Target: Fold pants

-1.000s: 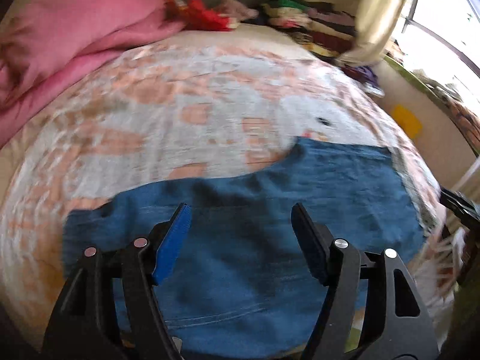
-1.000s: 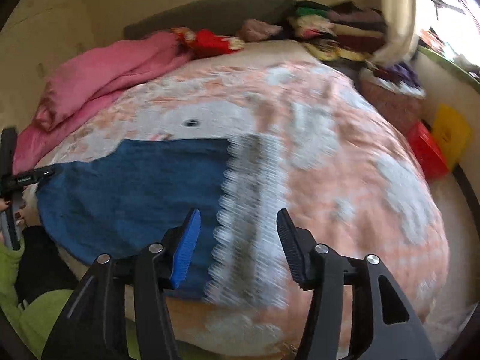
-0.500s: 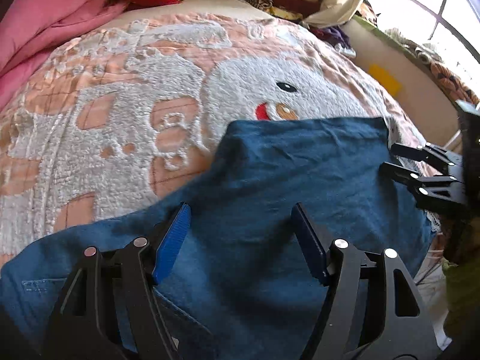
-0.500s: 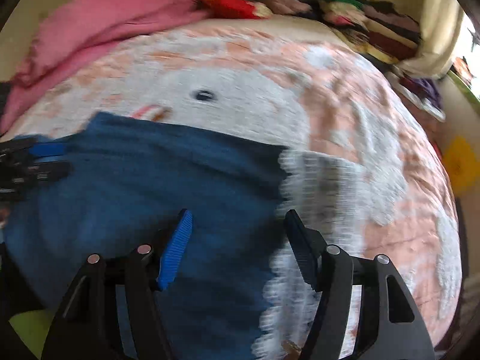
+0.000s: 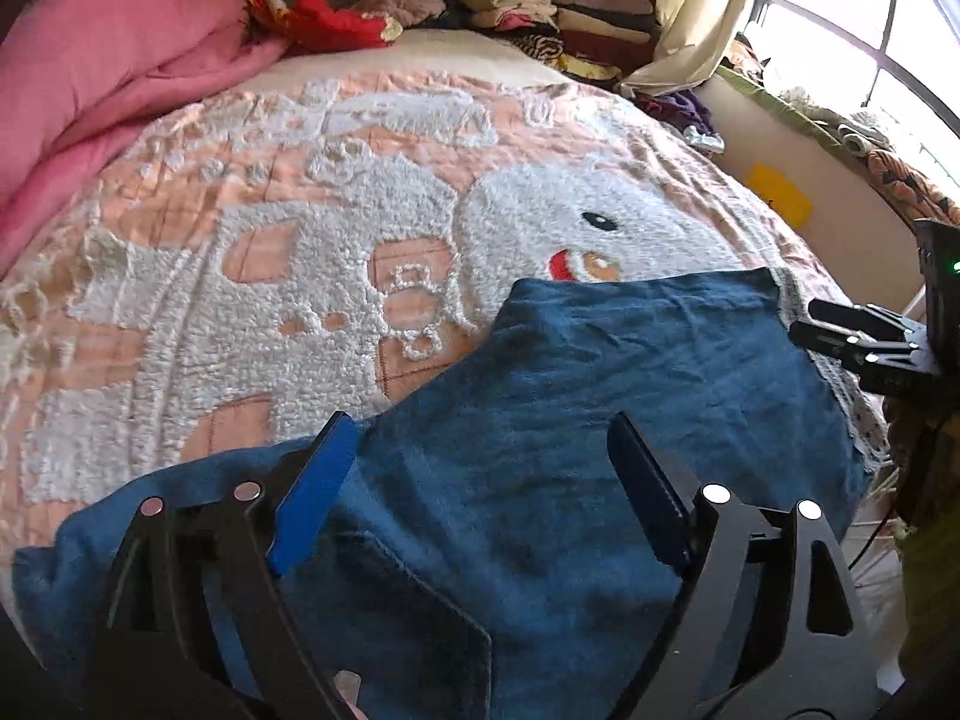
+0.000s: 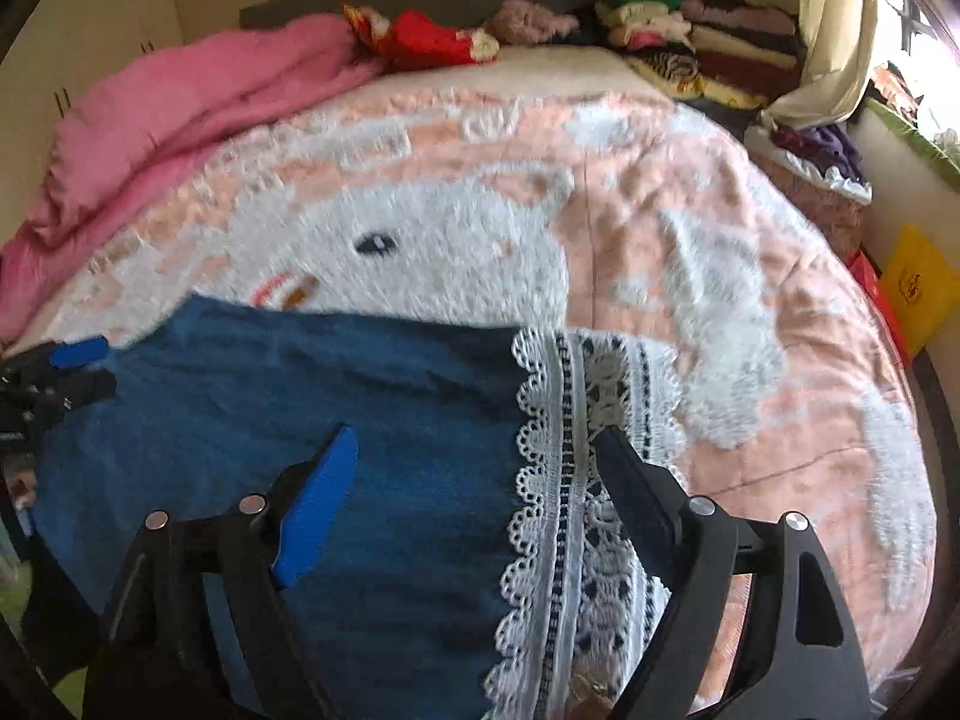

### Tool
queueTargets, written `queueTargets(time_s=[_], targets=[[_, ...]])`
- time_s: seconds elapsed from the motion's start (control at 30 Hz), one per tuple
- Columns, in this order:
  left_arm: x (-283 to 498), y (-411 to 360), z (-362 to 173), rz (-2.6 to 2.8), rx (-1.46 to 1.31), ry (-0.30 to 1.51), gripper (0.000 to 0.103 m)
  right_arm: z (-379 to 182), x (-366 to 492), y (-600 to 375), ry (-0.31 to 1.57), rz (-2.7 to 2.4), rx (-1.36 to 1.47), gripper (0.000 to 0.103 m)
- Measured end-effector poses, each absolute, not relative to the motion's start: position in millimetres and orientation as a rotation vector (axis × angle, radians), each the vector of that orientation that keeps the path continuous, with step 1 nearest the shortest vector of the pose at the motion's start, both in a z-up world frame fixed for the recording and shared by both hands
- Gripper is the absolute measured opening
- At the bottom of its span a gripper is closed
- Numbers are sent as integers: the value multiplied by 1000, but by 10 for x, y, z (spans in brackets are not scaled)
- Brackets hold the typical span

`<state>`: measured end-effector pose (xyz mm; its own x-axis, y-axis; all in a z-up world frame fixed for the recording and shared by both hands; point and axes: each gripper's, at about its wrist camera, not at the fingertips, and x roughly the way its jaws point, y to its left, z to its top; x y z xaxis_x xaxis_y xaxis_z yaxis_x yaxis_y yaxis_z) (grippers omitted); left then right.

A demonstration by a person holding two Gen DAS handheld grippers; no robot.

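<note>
Blue denim pants (image 5: 630, 396) lie flat on the bed near its front edge, a back pocket (image 5: 390, 618) facing up. Their leg ends carry a white lace hem (image 6: 576, 480). My left gripper (image 5: 480, 438) hovers over the waist part with its jaws opening, and no cloth is pinched between the pads. My right gripper (image 6: 477, 444) hovers over the hem end with its jaws also opening; denim and lace lie beneath them, not gripped. Each gripper shows at the edge of the other's view: the right gripper (image 5: 852, 342) and the left gripper (image 6: 66, 366).
The peach bedspread (image 5: 336, 222) with a white plush animal covers the bed. A pink blanket (image 5: 102, 78) is heaped at the far left, red cloth (image 6: 432, 36) and stacked folded clothes (image 6: 690, 30) at the head. A curtain (image 5: 696, 6), a window and a yellow item (image 6: 918, 282) are on the right.
Both grippers' jaws have spread wider. Both hands have come lower over the pants. The right gripper has shifted left so that more denim lies under it.
</note>
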<state>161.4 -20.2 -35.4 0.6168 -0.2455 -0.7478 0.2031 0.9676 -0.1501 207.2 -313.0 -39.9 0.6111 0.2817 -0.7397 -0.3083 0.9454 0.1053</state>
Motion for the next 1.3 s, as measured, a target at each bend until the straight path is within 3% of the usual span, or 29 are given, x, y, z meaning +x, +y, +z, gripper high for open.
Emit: queueTargets(time_s=[0.13,0.23,0.83,1.3], targets=[[1464,-213,-224,-238,-12,840,91,-149,1848,-3195,779,344,-20,90],[1369,-223,-124,-232,-2,831,93,-12,1712,-3214,754,346,-18,94],[1007,-253,100,-203,-2,817,93,318,1035,-3201,676,383,-24,95],[887,-618,-244,-235,77,927,93,-65,921,-2977,778,410,-18,95]])
